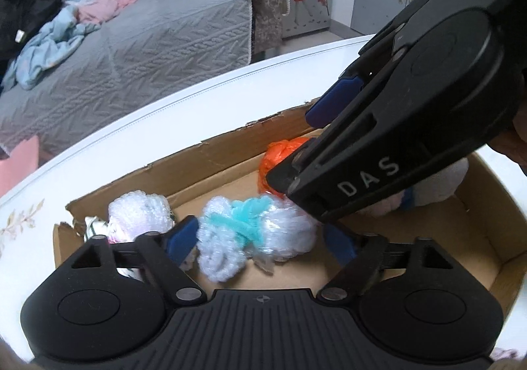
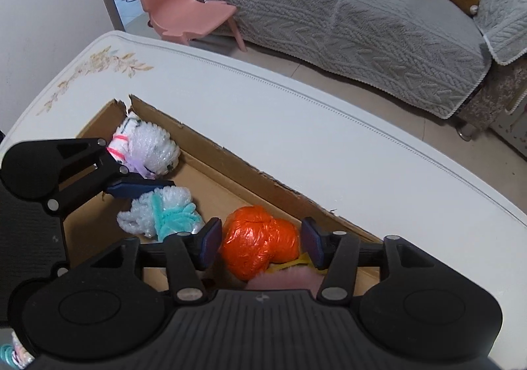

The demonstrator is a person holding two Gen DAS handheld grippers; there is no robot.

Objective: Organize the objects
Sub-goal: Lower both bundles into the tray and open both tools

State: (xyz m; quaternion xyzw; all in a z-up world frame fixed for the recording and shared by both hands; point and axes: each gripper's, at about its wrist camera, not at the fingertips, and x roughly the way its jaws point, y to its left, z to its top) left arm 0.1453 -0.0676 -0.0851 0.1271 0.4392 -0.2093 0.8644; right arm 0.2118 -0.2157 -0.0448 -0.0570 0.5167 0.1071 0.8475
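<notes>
**Left wrist view: both jaws spread over bundles in the box**

The cardboard box [image 1: 210, 156] lies on the white worktop [image 1: 184, 106] and holds several wrapped bundles. The left gripper [image 1: 260, 238] has its jaws spread wide on either side of the white bundle with a teal tie [image 1: 253, 231]. That bundle lies on the box floor with its long axis running across, from pad to pad; whether the pads touch it cannot be told.

In the right wrist view, the right gripper [image 2: 260, 240] also has its jaws spread, flanking the orange bundle [image 2: 260, 244] near the box's far wall. Its long axis likewise runs pad to pad, with a slim gap at each side. A white and pink bundle [image 2: 148, 149] sits in the box's far left corner.
</notes>
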